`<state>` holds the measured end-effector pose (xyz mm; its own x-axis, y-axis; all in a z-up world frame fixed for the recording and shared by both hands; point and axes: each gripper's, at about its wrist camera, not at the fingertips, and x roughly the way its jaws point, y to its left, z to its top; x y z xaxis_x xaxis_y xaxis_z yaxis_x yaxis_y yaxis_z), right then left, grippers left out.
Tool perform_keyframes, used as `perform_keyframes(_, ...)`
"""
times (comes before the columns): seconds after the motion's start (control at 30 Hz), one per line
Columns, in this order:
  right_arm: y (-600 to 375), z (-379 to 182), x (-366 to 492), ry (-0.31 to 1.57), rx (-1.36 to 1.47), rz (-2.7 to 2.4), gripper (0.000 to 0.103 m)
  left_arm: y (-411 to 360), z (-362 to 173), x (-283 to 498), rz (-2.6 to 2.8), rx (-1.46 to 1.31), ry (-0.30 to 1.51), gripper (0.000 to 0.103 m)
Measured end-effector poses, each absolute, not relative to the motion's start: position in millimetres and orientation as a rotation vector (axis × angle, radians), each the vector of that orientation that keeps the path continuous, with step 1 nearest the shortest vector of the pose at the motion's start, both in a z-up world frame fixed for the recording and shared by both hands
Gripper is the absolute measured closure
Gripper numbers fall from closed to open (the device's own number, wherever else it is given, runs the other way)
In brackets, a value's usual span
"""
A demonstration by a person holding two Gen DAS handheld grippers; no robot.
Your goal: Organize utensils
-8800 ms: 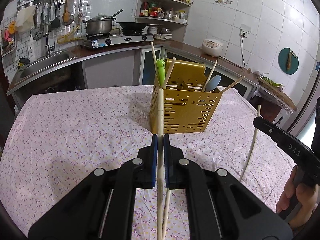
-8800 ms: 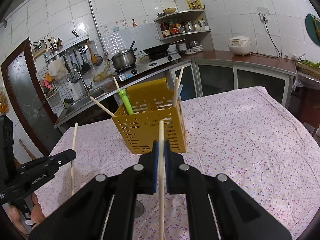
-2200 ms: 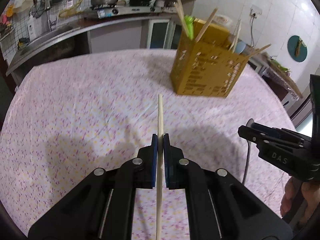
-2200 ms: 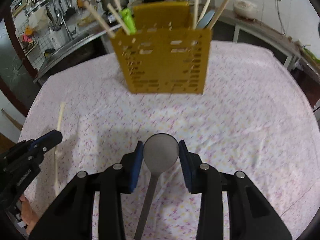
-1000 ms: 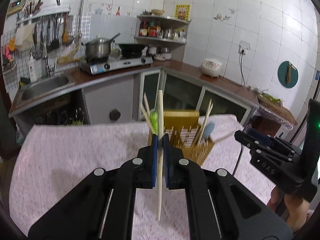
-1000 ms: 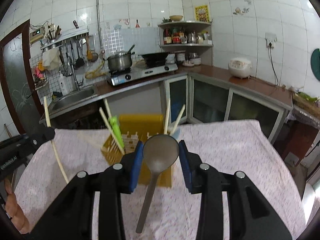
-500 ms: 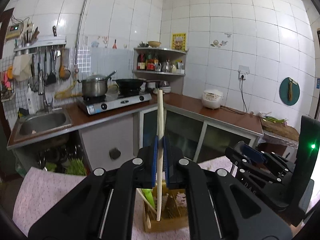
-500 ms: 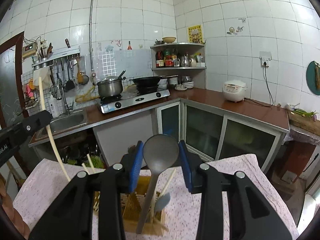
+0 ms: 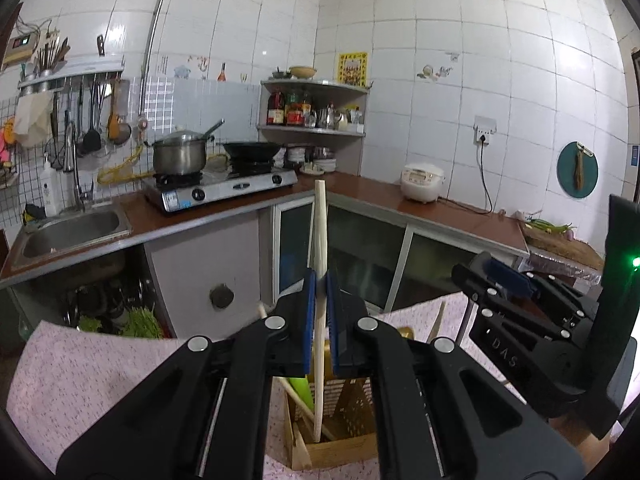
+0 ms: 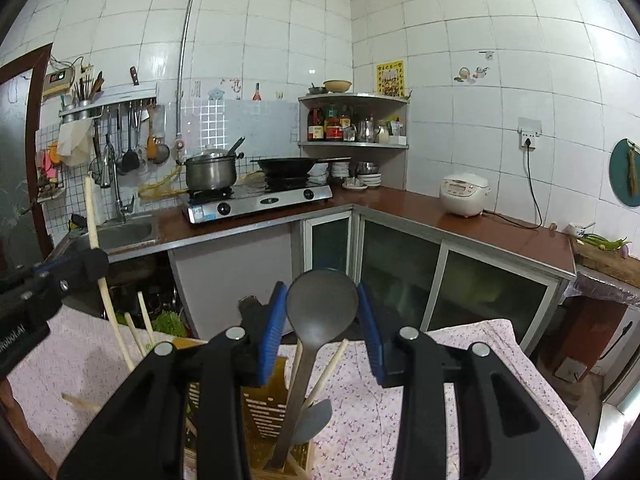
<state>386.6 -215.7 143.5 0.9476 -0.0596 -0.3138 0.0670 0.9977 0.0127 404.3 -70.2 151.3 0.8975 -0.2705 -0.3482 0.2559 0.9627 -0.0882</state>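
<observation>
My left gripper (image 9: 320, 292) is shut on a pale wooden chopstick (image 9: 320, 240), held upright with its lower end inside the yellow utensil caddy (image 9: 340, 448) below. My right gripper (image 10: 322, 312) has its blue pads spread, and a grey spoon (image 10: 320, 304) stands between them with its handle down in the caddy (image 10: 264, 412); contact with the pads is unclear. The caddy holds other chopsticks, a green utensil (image 9: 300, 390) and a grey spatula (image 10: 314, 420). The left gripper with its chopstick shows at left in the right wrist view (image 10: 94, 256); the right gripper shows at right in the left wrist view (image 9: 500, 276).
The caddy stands on a table with a floral cloth (image 10: 400, 400). Behind it are a counter with a sink (image 9: 68, 232), a gas stove with a pot (image 10: 212, 174) and a wok, a corner shelf and a rice cooker (image 10: 464, 194).
Both grippers have moved lower over the caddy. The chopstick end and the spoon handle now reach down inside it. The right jaws look wider around the spoon than before.
</observation>
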Motion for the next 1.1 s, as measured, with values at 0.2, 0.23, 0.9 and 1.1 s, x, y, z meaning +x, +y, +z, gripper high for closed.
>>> perform_keyframes(0.2, -214, 124, 383, 0.34, 0.012, -0.046, 0.067, -66, 125, 410, -0.262, -0.046, 0.428, 0.098)
perform_keyframes(0.23, -214, 122, 383, 0.347, 0.01, -0.04, 0.067, -64, 123, 409, -0.258, -0.047, 0.432, 0.098)
perform_keyframes(0.9, -224, 137, 290, 0.378, -0.009, -0.012, 0.021, -4, 154, 313, -0.166, -0.079, 0.396, 0.005)
perform_keyframes(1.1, -222, 119, 232, 0.372, 0.045, -0.015, 0.009, 11, 131, 260, -0.152, -0.063, 0.435, 0.005)
